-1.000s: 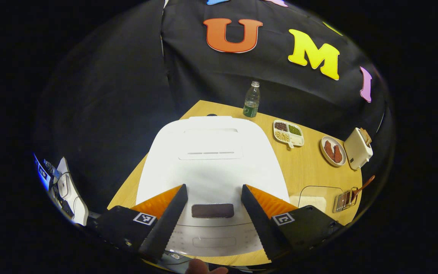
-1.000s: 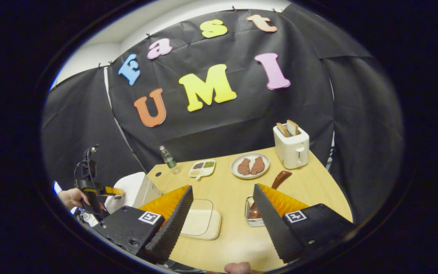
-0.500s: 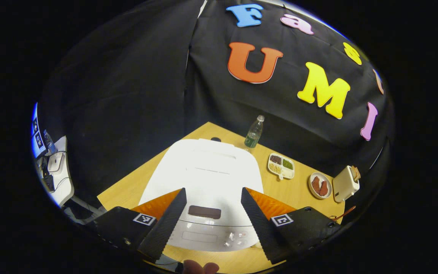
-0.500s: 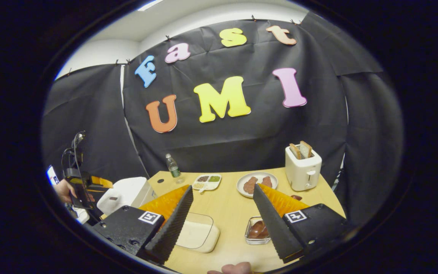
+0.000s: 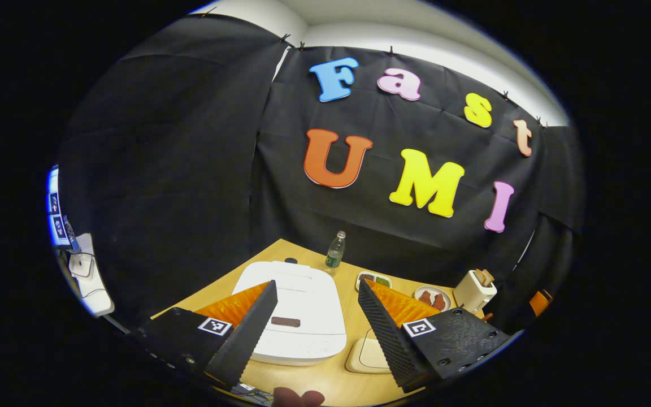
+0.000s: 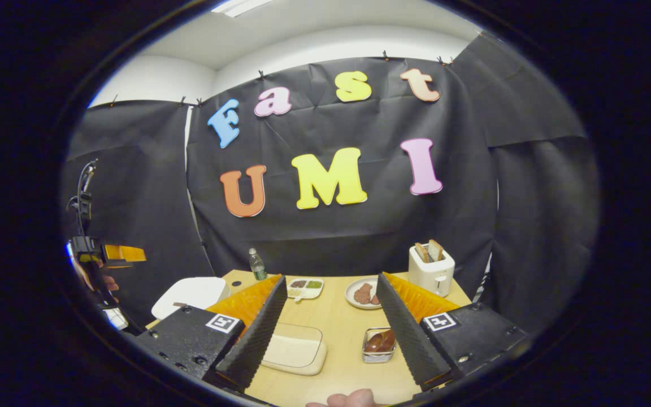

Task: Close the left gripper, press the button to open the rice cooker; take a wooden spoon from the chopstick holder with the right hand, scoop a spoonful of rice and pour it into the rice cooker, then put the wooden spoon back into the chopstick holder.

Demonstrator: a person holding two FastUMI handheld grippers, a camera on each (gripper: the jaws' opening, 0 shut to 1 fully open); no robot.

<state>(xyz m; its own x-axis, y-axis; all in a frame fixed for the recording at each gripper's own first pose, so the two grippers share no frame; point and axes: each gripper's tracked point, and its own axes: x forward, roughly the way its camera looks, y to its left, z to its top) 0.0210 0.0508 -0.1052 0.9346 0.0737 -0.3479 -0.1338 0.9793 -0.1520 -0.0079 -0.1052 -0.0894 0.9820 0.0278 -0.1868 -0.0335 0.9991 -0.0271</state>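
My left tool (image 5: 317,328) hangs wide open and empty, the shut rice cooker (image 5: 297,314) on the bench (image 5: 314,384) ahead, between its fingers. My right tool (image 6: 331,330) is open too, holding nothing; the chopstick holder (image 6: 378,345) with the wooden spoon (image 6: 381,341) sits just ahead, toward its right finger.

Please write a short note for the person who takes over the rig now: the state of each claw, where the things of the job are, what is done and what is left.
Left claw: open, holding nothing, raised above the cooker.
Right claw: open, holding nothing, above the table, facing the rice box and the holder.
Cooker: lid down, at the table's left side.
Spoon: in the holder, right of the rice box.
Done: nothing visible; the lid is not open.
Left: shut the left claw, press the button; take the spoon with the right claw, scoop rice, pour it into the cooker, put the spoon back in the holder.
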